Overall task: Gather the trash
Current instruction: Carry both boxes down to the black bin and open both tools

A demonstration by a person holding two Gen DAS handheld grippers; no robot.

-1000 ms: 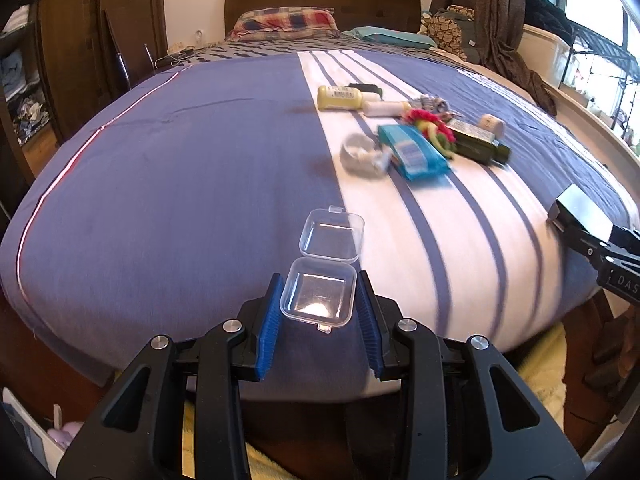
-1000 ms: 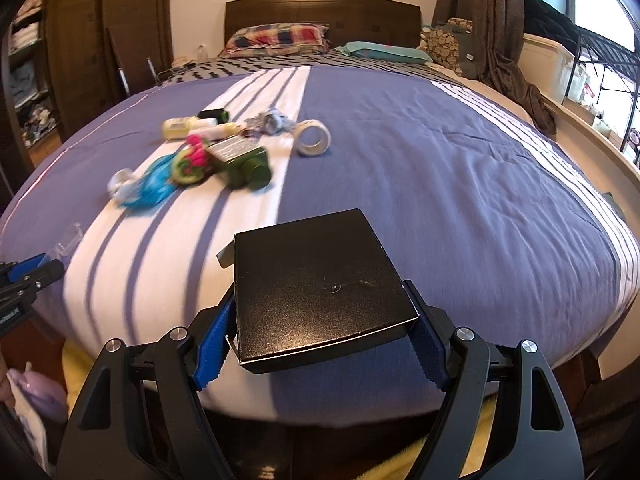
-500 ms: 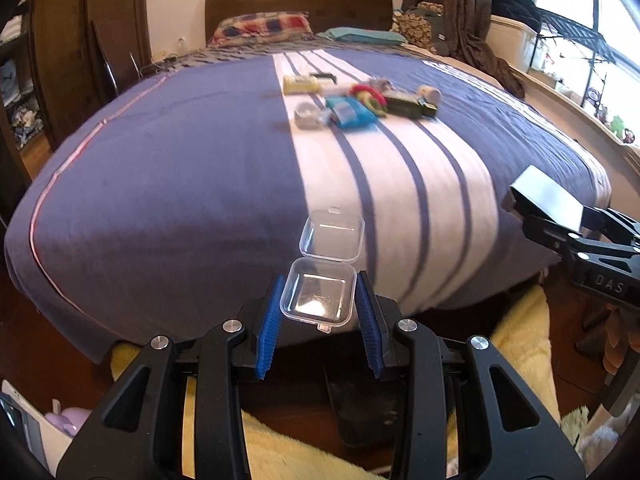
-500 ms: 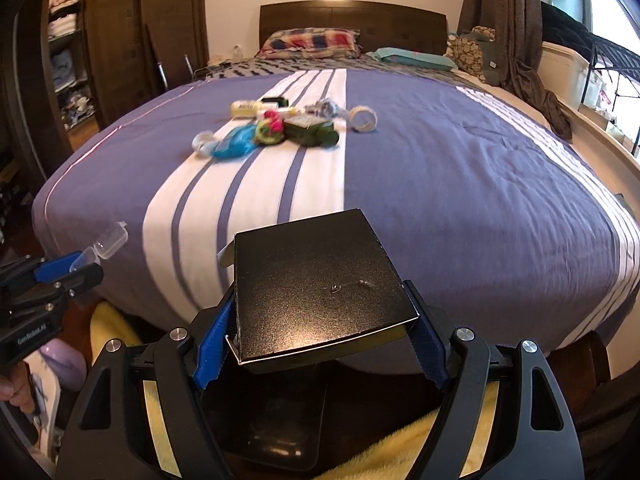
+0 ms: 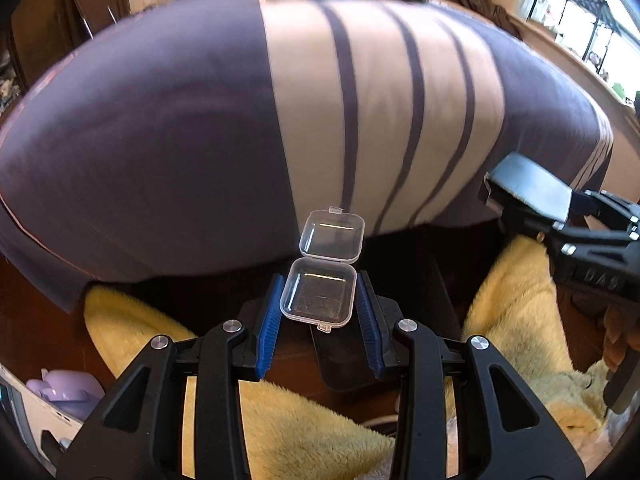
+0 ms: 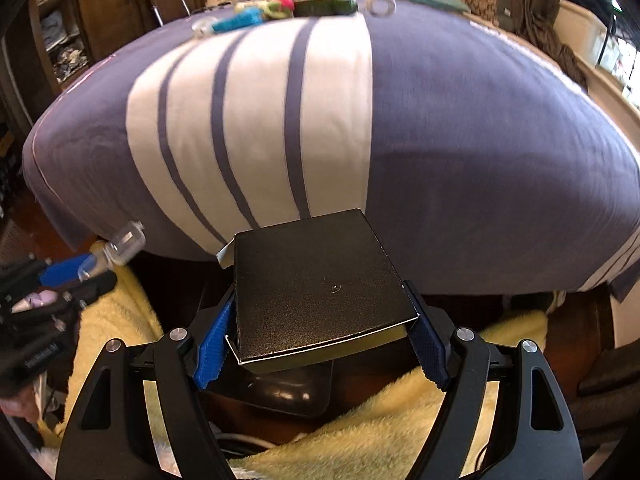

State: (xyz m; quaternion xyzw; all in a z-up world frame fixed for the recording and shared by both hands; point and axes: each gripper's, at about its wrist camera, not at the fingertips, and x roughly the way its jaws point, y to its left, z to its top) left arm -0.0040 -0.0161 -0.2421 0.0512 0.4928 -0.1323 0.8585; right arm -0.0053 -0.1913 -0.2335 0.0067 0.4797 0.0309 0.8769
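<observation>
My left gripper (image 5: 319, 300) is shut on a small clear plastic case (image 5: 320, 294) whose hinged lid (image 5: 333, 236) stands open. In the right wrist view the same case (image 6: 122, 246) shows at the far left in that gripper. My right gripper (image 6: 320, 332) is shut on a flat black cardboard box (image 6: 316, 286), also seen in the left wrist view as the black box (image 5: 528, 194) at the right. Both grippers hang past the foot of the bed, over a dark bin (image 6: 288, 390) on the floor; this dark bin (image 5: 344, 364) lies right under the clear case.
A purple bedspread with a white striped band (image 6: 256, 120) fills the view ahead. Several items lie far up the bed: a blue packet (image 6: 236, 22), a dark green bottle (image 6: 326, 6), a tape roll (image 6: 382, 4). A yellow fluffy rug (image 5: 320, 420) surrounds the bin. A hand (image 5: 616, 336) holds the right gripper.
Both grippers have drawn back from the bed and sunk, tilting downwards. The items on the bed have receded, and the floor, rug and dark bin have come into view beneath the held things.
</observation>
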